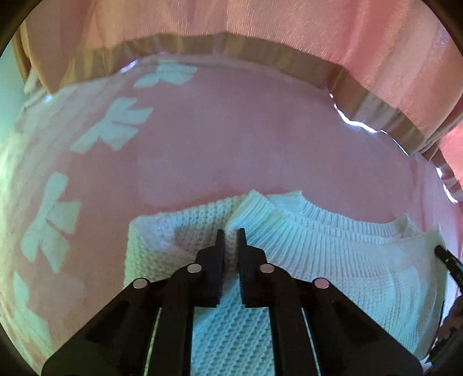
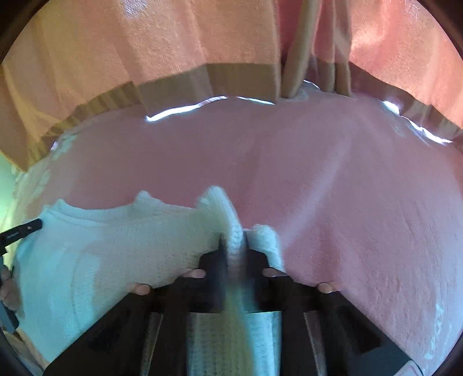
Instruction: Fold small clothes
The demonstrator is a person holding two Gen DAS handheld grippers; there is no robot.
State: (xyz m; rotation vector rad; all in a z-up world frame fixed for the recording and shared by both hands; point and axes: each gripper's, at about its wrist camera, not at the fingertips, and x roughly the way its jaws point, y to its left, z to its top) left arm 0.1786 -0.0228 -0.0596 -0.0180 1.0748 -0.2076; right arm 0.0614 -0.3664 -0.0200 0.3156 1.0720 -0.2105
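A small white knit sweater (image 1: pixel 318 254) lies on a pink blanket (image 1: pixel 231 138). It also shows in the right wrist view (image 2: pixel 115 254), where it lies partly folded with ribbed edges toward the far side. My left gripper (image 1: pixel 231 234) is shut on a fold of the sweater's knit near its left part. My right gripper (image 2: pixel 233 245) is shut on a bunched ribbed edge of the sweater at its right end. The tip of the right gripper (image 1: pixel 447 257) shows at the right edge of the left wrist view, and the left gripper's tip (image 2: pixel 23 230) at the left edge of the right wrist view.
The pink blanket (image 2: pixel 318 173) has white bow patterns (image 1: pixel 113 127) along its left side. A pink curtain with a tan hem (image 1: pixel 289 26) hangs behind the blanket's far edge; it also shows in the right wrist view (image 2: pixel 173 43).
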